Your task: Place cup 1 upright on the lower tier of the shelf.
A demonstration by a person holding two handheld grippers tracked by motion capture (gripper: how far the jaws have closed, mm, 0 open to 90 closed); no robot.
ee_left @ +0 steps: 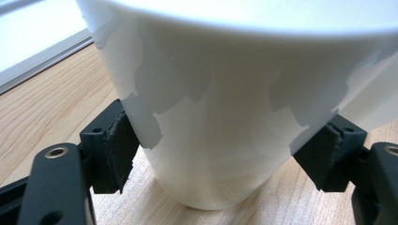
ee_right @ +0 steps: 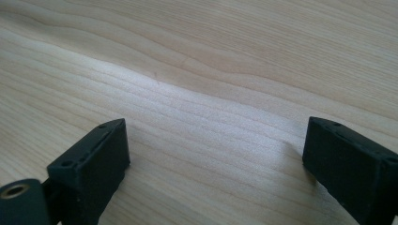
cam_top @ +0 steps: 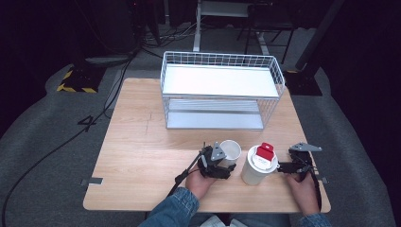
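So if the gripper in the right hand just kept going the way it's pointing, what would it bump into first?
Most likely the tall white cup with the red-topped lid. In the high view the right gripper points sideways at it from close by, its jaws open with only bare table between them. Depth is hard to judge, so it might just skim past.

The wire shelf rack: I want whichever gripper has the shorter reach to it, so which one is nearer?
Left, narrowly. The left gripper, shut on the white cup, sits below the wire shelf rack's middle; the right gripper sits lower, off its right end.
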